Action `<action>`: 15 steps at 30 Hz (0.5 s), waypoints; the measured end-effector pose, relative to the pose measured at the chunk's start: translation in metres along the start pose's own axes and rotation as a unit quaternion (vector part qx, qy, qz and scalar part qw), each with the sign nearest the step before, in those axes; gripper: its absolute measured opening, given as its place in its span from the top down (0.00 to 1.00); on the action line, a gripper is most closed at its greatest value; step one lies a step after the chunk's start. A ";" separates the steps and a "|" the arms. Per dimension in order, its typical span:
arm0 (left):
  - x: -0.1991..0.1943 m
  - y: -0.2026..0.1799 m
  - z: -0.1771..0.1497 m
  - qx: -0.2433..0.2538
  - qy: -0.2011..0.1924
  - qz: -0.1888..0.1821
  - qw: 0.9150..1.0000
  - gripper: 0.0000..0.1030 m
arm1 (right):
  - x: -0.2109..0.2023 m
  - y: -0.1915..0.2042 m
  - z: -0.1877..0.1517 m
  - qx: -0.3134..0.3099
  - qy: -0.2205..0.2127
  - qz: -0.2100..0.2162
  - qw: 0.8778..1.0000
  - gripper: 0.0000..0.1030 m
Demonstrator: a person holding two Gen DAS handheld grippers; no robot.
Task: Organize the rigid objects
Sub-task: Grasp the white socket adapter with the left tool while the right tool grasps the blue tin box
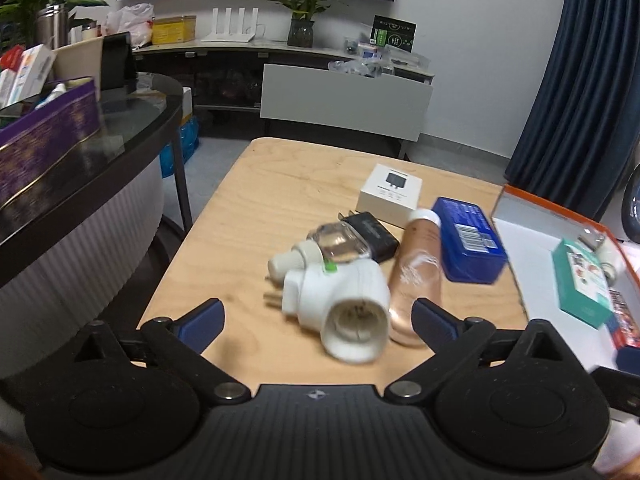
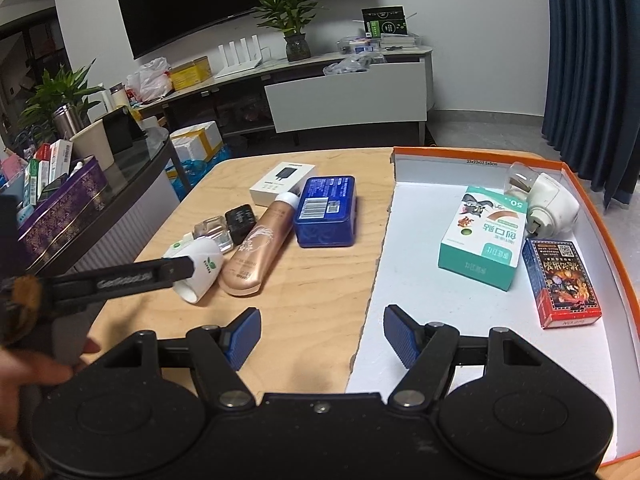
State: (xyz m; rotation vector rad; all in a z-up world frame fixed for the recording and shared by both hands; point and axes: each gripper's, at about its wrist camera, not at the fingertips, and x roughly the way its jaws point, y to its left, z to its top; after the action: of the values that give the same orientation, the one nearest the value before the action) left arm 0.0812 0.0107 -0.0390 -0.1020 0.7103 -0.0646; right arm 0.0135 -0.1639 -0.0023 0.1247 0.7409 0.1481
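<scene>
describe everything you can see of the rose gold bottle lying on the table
The rose gold bottle is a slim, glossy tube-shaped container, metallic pink-gold, with a white cap at its far end and a white feathery print on its side. It lies flat on the wooden table, flat base toward the cameras. Its cap end rests against the blue tin and reaches the white box; the white plug-in device lies close on its other side. Neither gripper holds it.

Both wrist cams look forward and down along their own jaws, low over the table [image 1: 256, 200]. Left cam sits close behind the white plug-in unit [image 1: 340, 304]; right cam straddles the tray [image 2: 400, 272] edge. Shared: blue tin [image 1: 468, 240], pink bottle [image 1: 416, 276], TV wall [image 2: 460, 20] behind.
</scene>
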 end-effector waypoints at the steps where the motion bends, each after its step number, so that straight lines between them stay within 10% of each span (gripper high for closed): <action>1: 0.006 0.001 0.001 0.000 0.002 0.001 1.000 0.00 | 0.001 -0.001 0.001 0.000 0.000 -0.002 1.000 0.22; 15: 0.037 0.008 -0.002 0.016 -0.014 -0.039 0.999 0.17 | 0.030 -0.001 0.009 -0.006 0.014 -0.008 1.000 0.22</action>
State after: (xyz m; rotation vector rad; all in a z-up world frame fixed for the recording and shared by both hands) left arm 0.1084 0.0146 -0.0653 -0.0994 0.6770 -0.1501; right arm 0.0414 -0.1598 -0.0151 0.1061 0.7693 0.1398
